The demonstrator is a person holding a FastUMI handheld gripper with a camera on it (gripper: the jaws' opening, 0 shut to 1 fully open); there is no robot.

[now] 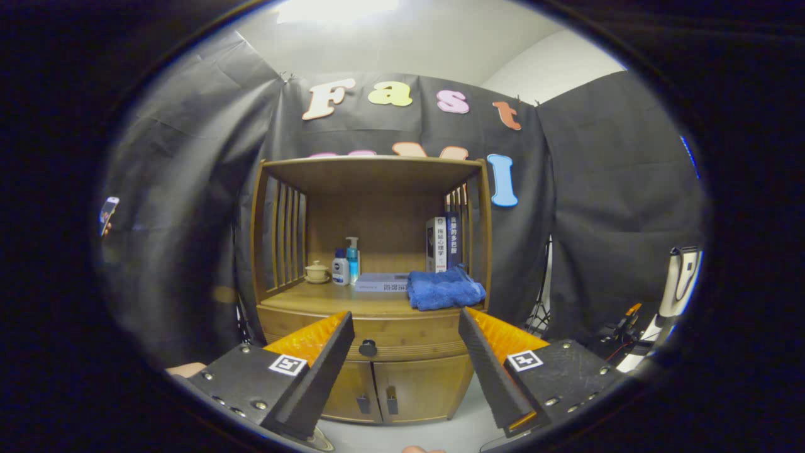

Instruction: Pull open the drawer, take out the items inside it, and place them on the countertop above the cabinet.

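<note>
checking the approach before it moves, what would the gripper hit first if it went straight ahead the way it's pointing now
Probably the closed drawer front. The gripper is open, and the gap between its fingers frames the drawer face, with the round knob nearer the left finger. Nothing shows in between, though depth is hard to judge here.

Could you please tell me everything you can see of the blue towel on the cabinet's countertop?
The blue towel looks like soft, thick terry cloth, loosely folded into a rumpled bundle with rounded edges. It lies on the wooden countertop at its right front corner, just in front of the upright books and next to a flat book, which it seems to touch. It sits above the shut drawer with its dark knob. The gripper is open, its fingers spread short of the cabinet, touching nothing.
</note>
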